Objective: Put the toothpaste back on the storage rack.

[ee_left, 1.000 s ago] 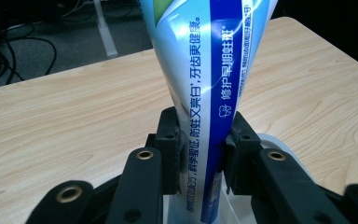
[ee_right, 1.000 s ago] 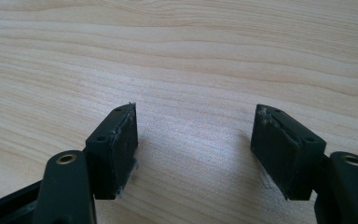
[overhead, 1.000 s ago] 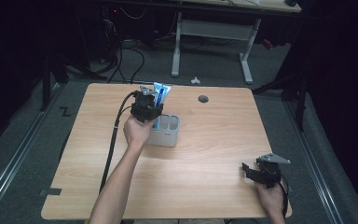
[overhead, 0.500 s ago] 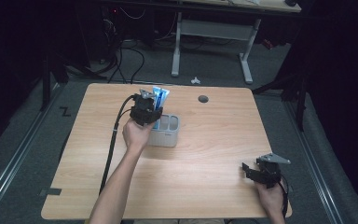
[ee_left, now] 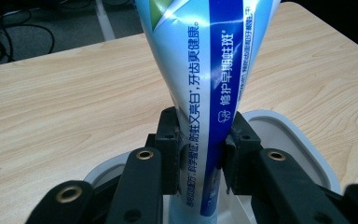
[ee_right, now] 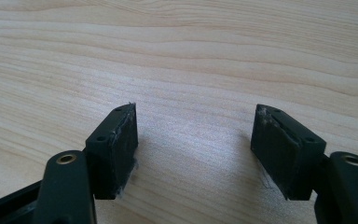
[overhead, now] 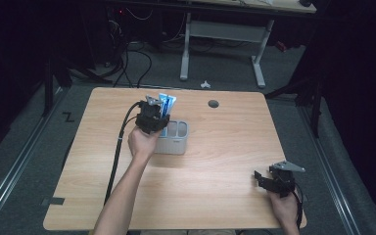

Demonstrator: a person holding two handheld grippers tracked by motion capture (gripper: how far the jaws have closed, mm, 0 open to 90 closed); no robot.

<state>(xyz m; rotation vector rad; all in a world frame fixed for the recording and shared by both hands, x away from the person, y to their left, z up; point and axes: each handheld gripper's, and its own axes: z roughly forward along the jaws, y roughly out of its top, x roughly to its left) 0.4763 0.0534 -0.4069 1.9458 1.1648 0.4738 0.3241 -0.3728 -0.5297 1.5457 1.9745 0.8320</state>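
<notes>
A blue and white toothpaste tube (ee_left: 200, 70) stands upright with its lower end inside a grey holder (ee_left: 284, 140). My left gripper (ee_left: 200, 154) is shut on the tube just above the holder's rim. In the high view the tube (overhead: 166, 104) pokes up behind the left gripper (overhead: 150, 119), over the left compartment of the grey holder (overhead: 176, 138). My right gripper (ee_right: 196, 149) is open above bare wood, nothing between its jaws. In the high view the right gripper (overhead: 274, 182) sits near the table's front right corner.
The wooden table (overhead: 225, 147) has a round cable hole (overhead: 213, 104) near its back edge. Behind the table stand a white desk frame (overhead: 220, 39) and cables on the floor. A black cable (overhead: 117, 152) trails from the left gripper across the table's left side.
The left gripper with the tube has shifted very slightly toward the holder. The right gripper has not moved.
</notes>
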